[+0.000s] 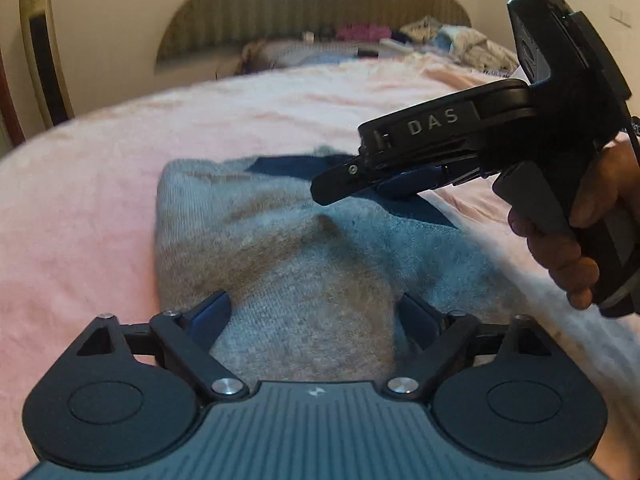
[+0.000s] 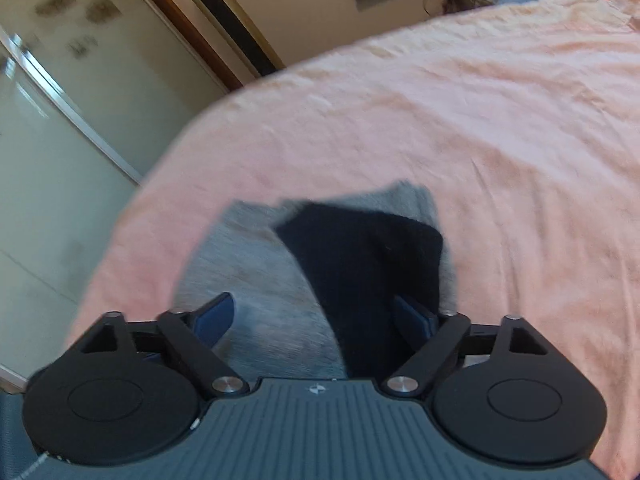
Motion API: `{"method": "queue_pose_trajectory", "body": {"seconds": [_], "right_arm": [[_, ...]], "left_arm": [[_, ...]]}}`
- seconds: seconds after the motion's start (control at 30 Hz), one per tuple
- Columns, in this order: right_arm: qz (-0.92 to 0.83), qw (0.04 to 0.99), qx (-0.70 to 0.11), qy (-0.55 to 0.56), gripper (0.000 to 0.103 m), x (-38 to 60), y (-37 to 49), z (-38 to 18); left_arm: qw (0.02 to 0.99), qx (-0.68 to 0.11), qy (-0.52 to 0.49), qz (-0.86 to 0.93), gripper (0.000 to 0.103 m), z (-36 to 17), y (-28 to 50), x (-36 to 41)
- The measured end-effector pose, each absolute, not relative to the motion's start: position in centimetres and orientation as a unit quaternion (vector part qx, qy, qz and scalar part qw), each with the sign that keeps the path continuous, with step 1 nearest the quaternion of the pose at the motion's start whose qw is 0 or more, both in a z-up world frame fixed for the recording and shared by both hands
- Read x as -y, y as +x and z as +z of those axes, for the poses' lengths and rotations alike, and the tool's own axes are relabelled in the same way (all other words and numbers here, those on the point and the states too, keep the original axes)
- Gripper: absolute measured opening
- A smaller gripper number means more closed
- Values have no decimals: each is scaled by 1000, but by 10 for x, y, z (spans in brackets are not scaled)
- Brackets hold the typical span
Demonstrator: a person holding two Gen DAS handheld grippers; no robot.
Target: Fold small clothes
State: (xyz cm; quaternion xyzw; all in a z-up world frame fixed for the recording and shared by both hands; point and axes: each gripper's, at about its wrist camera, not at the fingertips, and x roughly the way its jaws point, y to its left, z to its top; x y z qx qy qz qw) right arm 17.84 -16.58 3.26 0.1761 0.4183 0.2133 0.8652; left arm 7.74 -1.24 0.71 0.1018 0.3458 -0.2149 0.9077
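1. A grey knitted garment (image 1: 304,248) with a dark navy panel (image 2: 360,264) lies on a pink fleece blanket (image 1: 100,208) covering the bed, near its foot edge.
2. At the head edge, a heap of mixed clothes (image 1: 452,40) sits below a striped padded headboard (image 1: 312,4); blur hides details.
3. The left tongs (image 1: 316,316) stand wide open over the grey knit, gripping nothing.
4. The right tongs (image 2: 324,316), held by a hand (image 1: 568,240), are spread apart above the navy panel, holding nothing.
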Motion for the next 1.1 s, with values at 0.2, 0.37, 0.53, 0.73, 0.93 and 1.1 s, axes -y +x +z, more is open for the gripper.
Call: {"method": "queue_pose_trajectory", "body": {"seconds": [0.2, 0.37, 0.53, 0.73, 0.93, 1.1], "right_arm": [[193, 854, -439, 200, 72, 175, 171, 49], [226, 818, -404, 341, 80, 191, 151, 44], [221, 806, -388, 389, 50, 205, 134, 5], [201, 792, -406, 409, 40, 226, 117, 18], [268, 797, -416, 347, 71, 225, 53, 50], [273, 798, -461, 278, 55, 200, 45, 41]], "left_arm": [[912, -334, 19, -239, 95, 37, 82, -17], [903, -351, -121, -215, 95, 56, 150, -54], [885, -406, -90, -207, 98, 4, 203, -31], [899, -401, -18, -174, 103, 17, 183, -10], [905, -390, -45, -161, 103, 29, 103, -58], [889, -432, -43, -144, 103, 7, 66, -66]]}}
